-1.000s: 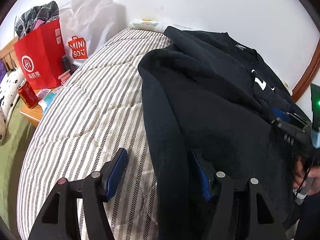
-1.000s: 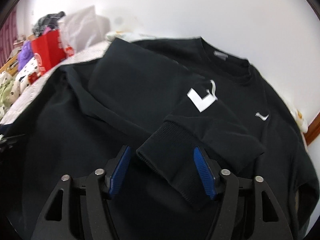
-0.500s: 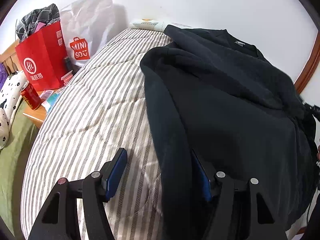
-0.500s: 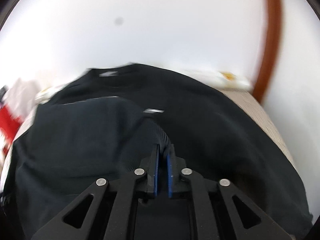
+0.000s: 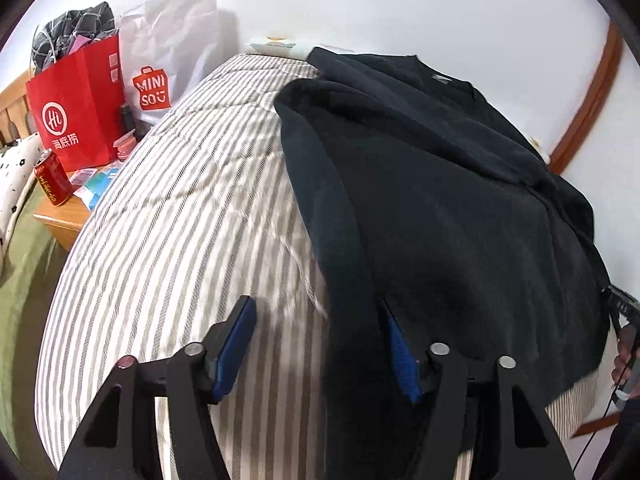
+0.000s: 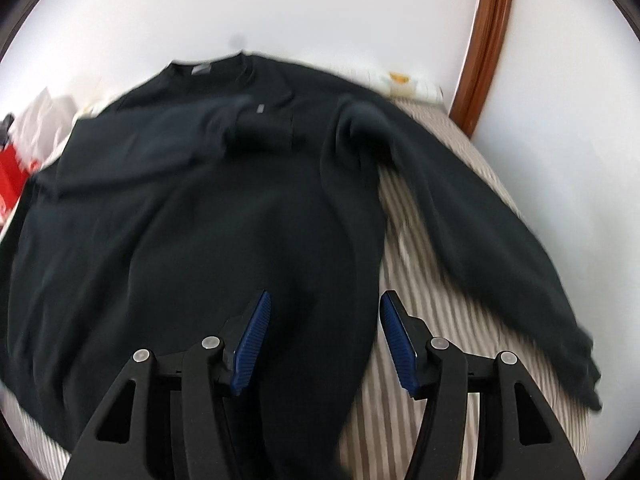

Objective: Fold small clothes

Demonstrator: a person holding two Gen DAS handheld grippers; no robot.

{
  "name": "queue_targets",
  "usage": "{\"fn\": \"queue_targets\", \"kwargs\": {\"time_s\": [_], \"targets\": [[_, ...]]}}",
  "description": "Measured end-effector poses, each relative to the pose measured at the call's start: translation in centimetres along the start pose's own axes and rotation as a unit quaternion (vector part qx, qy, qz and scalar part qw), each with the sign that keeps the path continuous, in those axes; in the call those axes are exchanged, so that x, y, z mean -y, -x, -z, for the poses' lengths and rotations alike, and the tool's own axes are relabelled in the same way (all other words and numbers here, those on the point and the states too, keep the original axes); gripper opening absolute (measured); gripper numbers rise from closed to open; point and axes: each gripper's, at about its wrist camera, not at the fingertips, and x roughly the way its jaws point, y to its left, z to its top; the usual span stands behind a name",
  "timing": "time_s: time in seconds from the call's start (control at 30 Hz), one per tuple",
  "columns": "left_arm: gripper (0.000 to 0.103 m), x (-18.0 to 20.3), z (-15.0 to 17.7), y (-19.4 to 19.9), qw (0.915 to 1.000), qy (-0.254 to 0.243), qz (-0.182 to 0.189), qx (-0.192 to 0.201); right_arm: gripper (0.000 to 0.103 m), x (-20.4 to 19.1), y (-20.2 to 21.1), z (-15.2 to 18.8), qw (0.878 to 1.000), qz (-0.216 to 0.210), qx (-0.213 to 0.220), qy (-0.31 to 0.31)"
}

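A black sweatshirt (image 5: 440, 200) lies front up on the striped bed, collar toward the wall. In the right wrist view the sweatshirt (image 6: 200, 220) has one sleeve folded across the chest and the other sleeve (image 6: 480, 232) stretched out to the right over the mattress. My left gripper (image 5: 320, 348) is open and empty, low over the garment's left folded edge near the hem. My right gripper (image 6: 324, 336) is open and empty, low over the garment's right side edge near the hem. The right gripper also shows at the far right edge of the left wrist view (image 5: 622, 304).
The striped mattress (image 5: 180, 220) fills the left of the bed. A bedside table (image 5: 64, 216) holds a red can (image 5: 50, 178), a red paper bag (image 5: 76, 108) and a white Miniso bag (image 5: 168, 68). A white wall and a brown wooden frame (image 6: 484, 40) stand behind the bed.
My right gripper shut on the sleeve cuff, carried it out to the right, then opened and let it go. It now sits lower by the hem. My left gripper stayed open and shifted slightly.
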Motion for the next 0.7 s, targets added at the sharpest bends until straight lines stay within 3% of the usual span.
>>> {"fn": "queue_targets", "kwargs": {"time_s": [0.13, 0.3, 0.37, 0.43, 0.7], "targets": [[0.041, 0.8, 1.8, 0.8, 0.9997, -0.023, 0.006, 0.005, 0.057, 0.5, 1.0, 3.5, 1.0, -0.018, -0.01, -0.023], [0.014, 1.3, 2.7, 1.4, 0.9996, -0.024, 0.007, 0.017, 0.051, 0.6, 1.0, 5.6, 0.998, -0.038, 0.003, -0.052], [0.013, 1.2, 2.7, 1.6, 0.9996, -0.022, 0.008, 0.013, 0.025, 0.7, 1.2, 5.7, 0.996, -0.06, 0.011, -0.064], [0.012, 1.0, 2.8, 1.8, 0.9999, -0.011, 0.012, 0.006, 0.012, 1.3, 1.6, 5.7, 0.995, -0.061, 0.02, -0.077], [0.012, 0.1, 4.5, 3.8, 0.9993, 0.013, 0.035, 0.002, 0.009, 2.5, 4.3, 6.7, 0.993, -0.07, 0.027, -0.086]]}}
